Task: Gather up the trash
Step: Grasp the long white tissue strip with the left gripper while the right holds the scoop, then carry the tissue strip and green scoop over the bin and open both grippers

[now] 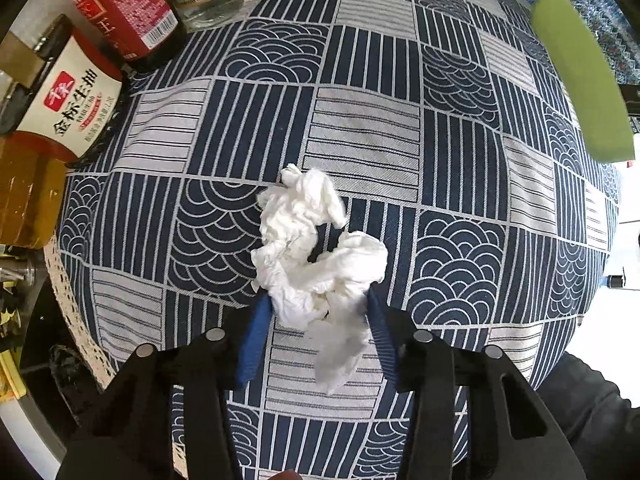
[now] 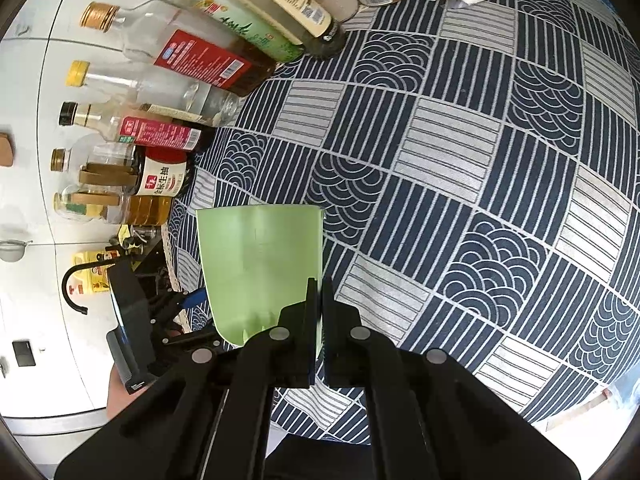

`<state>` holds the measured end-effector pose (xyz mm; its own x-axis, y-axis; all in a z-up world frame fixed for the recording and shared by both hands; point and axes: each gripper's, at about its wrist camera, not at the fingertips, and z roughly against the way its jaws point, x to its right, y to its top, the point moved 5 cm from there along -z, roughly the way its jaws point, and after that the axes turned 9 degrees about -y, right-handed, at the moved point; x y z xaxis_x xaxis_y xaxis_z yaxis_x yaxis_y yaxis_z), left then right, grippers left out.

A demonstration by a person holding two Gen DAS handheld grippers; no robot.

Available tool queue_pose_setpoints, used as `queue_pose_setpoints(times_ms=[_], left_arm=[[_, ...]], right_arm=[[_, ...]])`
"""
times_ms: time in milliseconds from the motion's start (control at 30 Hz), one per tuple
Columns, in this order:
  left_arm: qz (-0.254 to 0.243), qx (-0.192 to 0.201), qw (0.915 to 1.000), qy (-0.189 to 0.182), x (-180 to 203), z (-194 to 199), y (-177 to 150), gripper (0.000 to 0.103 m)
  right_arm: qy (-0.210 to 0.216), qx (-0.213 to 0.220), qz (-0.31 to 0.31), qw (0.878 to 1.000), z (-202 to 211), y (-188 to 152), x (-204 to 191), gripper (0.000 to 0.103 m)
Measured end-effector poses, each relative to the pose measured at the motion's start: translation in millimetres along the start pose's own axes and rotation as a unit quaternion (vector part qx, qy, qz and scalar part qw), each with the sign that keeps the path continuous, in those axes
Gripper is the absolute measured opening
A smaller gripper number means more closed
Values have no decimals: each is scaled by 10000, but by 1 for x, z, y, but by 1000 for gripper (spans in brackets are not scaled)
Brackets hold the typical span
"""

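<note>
A blue patterned cloth is covering the desk (image 1: 460, 152), where the left tongs (image 1: 318, 312) are pinching the near end of the crumpled tissue (image 1: 316, 256); they should be squeezing firmly before lifting, since most of the wad is lying loose beyond the pads. The right tongs (image 2: 319, 292) are clamping the green scoop's (image 2: 260, 268) wall, while sauce bottles (image 2: 192, 64) are crowding the far edge, well apart.

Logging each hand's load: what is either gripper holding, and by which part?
Left gripper: jaws around the lower part of the crumpled white tissue. Right gripper: jaws shut on the side wall of the light green plastic bin.
</note>
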<state>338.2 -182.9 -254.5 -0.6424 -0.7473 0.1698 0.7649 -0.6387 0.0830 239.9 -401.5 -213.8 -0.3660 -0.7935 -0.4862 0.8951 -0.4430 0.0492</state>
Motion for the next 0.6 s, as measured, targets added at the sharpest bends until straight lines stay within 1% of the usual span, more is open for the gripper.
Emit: queue_pose_setpoints(times_ms=[200, 233, 333, 533, 600], left_arm=[[141, 139, 9998, -55, -9, 11, -9, 35], [169, 165, 9997, -69, -11, 15, -16, 32], [248, 247, 9993, -123, -17, 21, -21, 29], [376, 411, 9983, -154, -29, 36, -40, 26], [415, 466, 9979, -146, -39, 45, -42, 26]], right_arm=[[-18, -38, 171, 9998, -4, -4, -18, 3], [-31, -43, 204, 9998, -5, -4, -22, 3], [-60, -60, 301, 9995, -7, -7, -32, 3], [-105, -103, 524, 9985, -13, -13, -56, 3], [-122, -119, 608, 9980, -15, -16, -64, 3]])
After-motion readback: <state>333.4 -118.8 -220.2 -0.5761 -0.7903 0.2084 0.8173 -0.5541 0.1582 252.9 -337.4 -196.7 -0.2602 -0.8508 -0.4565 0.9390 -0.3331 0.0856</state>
